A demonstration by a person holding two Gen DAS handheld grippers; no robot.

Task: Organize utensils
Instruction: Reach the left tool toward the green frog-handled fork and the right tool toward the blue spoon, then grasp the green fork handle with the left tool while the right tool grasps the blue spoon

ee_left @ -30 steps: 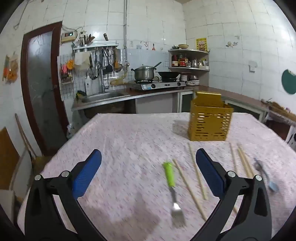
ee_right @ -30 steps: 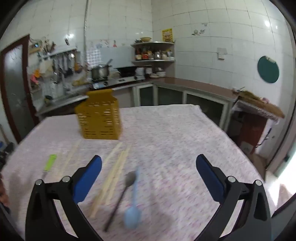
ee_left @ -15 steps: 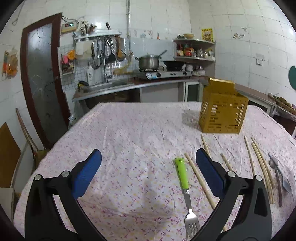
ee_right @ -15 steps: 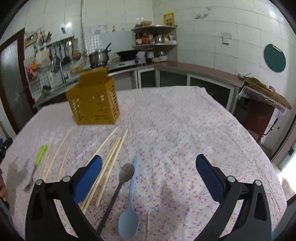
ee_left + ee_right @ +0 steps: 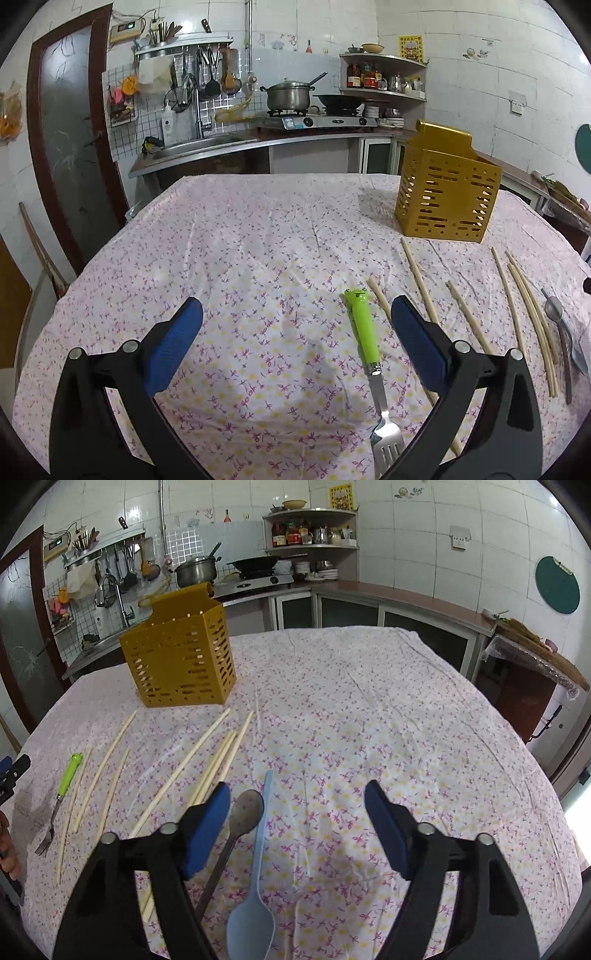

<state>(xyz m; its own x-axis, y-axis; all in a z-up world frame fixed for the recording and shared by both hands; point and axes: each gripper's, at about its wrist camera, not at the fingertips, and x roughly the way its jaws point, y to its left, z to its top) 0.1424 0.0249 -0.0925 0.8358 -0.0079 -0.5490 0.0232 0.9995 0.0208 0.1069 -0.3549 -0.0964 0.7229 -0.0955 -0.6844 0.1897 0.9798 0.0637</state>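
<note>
A yellow slotted utensil holder [image 5: 447,194] [image 5: 181,661] stands upright on the floral tablecloth. Before it lie several wooden chopsticks [image 5: 419,280] [image 5: 207,746]. A fork with a green handle [image 5: 364,332] [image 5: 66,777] lies between the fingers of my left gripper [image 5: 297,332], close to the right one; the jaws stand wide and touch nothing. My right gripper [image 5: 297,819] hovers over a dark metal spoon [image 5: 238,825] and a light blue spoon [image 5: 258,867]; both lie between its fingers, near the left one. Its jaws are closing and the pads press on neither.
The table's cloth [image 5: 369,738] runs bare to the right of the spoons. Behind it stand a counter with a sink [image 5: 199,144], a stove with a pot [image 5: 288,98] and corner shelves [image 5: 310,531]. A door [image 5: 70,147] is at the left. A side table [image 5: 535,653] stands at the right.
Both grippers have sunk toward the table and tilted down, so the utensils look larger and nearer. The right gripper's fingers have drawn closer together. The left jaws kept their width.
</note>
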